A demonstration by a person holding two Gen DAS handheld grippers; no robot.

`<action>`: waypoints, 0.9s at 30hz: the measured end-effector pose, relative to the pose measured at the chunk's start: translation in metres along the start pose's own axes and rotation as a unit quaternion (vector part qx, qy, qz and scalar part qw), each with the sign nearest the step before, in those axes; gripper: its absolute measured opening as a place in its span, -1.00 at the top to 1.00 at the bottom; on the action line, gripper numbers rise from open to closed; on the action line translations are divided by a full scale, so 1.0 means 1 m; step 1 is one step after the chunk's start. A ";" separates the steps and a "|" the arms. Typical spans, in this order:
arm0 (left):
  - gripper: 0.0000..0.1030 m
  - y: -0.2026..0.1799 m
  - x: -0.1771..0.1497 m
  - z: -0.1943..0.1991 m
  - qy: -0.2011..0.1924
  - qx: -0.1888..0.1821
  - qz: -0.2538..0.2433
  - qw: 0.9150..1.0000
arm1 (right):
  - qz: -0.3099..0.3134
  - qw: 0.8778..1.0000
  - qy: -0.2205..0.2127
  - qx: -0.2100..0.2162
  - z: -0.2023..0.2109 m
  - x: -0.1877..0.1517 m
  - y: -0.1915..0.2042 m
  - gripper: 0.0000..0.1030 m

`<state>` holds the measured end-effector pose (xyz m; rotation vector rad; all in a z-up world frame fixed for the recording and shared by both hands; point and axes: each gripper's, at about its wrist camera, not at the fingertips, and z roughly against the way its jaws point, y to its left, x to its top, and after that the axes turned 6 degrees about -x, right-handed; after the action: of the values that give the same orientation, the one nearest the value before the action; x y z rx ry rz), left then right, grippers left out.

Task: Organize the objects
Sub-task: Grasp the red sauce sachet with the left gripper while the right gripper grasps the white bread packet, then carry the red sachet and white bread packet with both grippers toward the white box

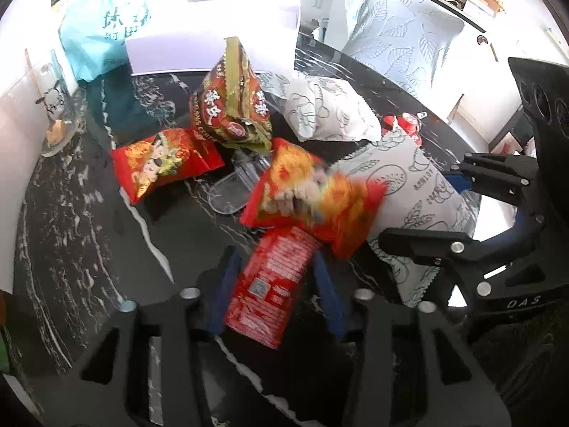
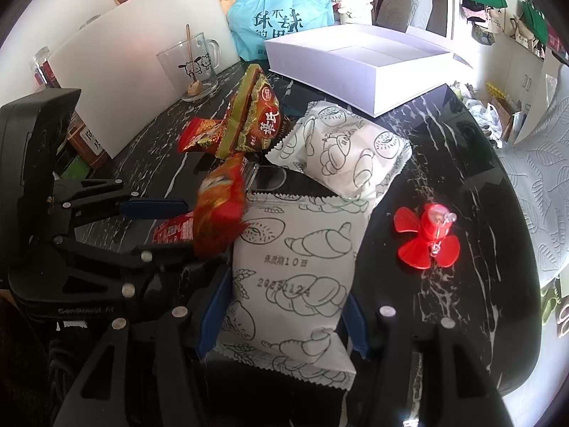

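At the bottom of the left wrist view, my left gripper (image 1: 275,259) is shut on a flat red snack packet (image 1: 270,284), a blue pad on each side. A blurred orange-red packet (image 1: 313,199) lies across its far end. In the right wrist view my right gripper (image 2: 288,284) is shut on a white bread packet (image 2: 295,249) printed with pastry outlines. The left gripper (image 2: 185,226) shows beside it on the left. Behind stands an open white box (image 2: 355,71).
On the black marble table (image 2: 444,163) lie a second white bread packet (image 2: 341,149), a brown-green bag (image 1: 231,106), another red packet (image 1: 163,163), a clear plastic piece (image 1: 231,192) and a red plastic fan (image 2: 426,238). A glass mug (image 2: 192,67) and teal bag (image 2: 281,17) stand behind.
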<state>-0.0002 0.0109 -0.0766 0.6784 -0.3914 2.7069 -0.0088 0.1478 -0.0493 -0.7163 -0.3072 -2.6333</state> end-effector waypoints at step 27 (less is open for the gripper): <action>0.45 0.003 -0.016 0.041 -0.035 0.001 0.046 0.998 | 0.016 0.998 -0.054 0.006 0.029 -0.004 0.017 -0.06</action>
<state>0.0287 -0.0097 -0.0504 0.7760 -0.4466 2.7766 0.0145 0.1423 -0.0248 -0.8537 -0.3379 -2.5663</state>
